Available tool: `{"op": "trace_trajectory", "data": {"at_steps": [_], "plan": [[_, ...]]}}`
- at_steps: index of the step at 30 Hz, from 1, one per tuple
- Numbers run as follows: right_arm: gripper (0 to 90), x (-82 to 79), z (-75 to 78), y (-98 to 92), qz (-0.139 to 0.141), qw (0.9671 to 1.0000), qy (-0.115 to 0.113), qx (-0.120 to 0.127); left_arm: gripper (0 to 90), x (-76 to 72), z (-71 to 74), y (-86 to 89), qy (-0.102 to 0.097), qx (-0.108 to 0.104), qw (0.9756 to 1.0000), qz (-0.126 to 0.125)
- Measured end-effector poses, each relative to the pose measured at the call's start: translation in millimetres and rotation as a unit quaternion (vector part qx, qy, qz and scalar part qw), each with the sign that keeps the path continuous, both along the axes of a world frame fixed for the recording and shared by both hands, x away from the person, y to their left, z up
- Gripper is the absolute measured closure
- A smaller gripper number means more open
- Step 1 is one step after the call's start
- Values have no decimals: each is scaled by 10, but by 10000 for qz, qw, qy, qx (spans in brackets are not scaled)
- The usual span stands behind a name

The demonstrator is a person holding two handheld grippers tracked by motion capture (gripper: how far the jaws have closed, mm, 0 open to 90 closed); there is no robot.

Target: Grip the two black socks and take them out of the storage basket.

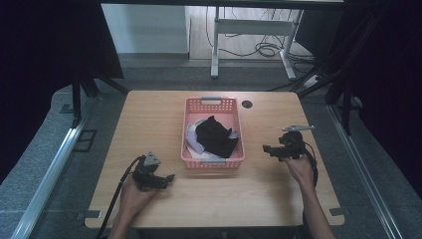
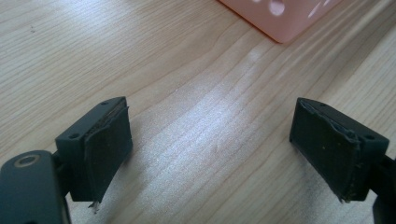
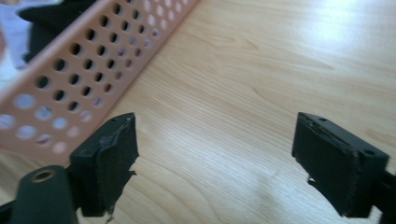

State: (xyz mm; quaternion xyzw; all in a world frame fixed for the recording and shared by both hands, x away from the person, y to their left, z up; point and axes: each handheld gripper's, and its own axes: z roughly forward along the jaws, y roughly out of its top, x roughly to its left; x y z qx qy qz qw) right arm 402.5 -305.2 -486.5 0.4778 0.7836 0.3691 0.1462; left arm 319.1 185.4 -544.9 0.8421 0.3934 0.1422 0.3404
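A pink perforated basket [image 1: 213,104] stands in the middle of the wooden table [image 1: 149,119]. A black garment [image 1: 215,136] lies in it on top of pale cloth [image 1: 193,138]. My left gripper [image 1: 169,179] is near the front left of the table, a short way from the basket's near left corner [image 2: 280,28]. Its jaws stand wide open over bare wood [image 2: 210,135]. My right gripper [image 1: 266,149] hovers to the right of the basket, jaws pointing at its side wall [image 3: 70,79], open with nothing between them.
A small dark round hole [image 1: 247,104] sits in the tabletop behind the basket. Beyond the table stand a white desk frame [image 1: 249,30] and loose cables [image 1: 268,49] on the floor. Metal rails [image 1: 50,174] run along both sides.
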Motion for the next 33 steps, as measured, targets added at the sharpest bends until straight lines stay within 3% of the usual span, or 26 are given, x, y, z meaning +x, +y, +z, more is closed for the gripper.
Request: {"op": "trace_trajectory", "data": {"at_steps": [5, 8, 15, 23, 33], "plan": [[111, 20, -66, -18, -45, 9999, 71, -78, 127, 0, 0, 0, -1, 2, 10000, -1], [91, 22, -54, -12, -28, 9997, -23, -244, 127, 0, 0, 0, -2, 2, 10000, -1], [59, 26, -73, 20, 13, 9994, -47, -338, 127, 0, 0, -1, -3, 0, 10000, 0], [66, 27, -69, 2, -19, 9998, -113, -145, 127, 0, 0, -1, -2, -1, 10000, 1], [5, 35, -53, 52, 11, 9996, -116, -260, 127, 1, 0, -1, -1, 3, 10000, -3]]}}
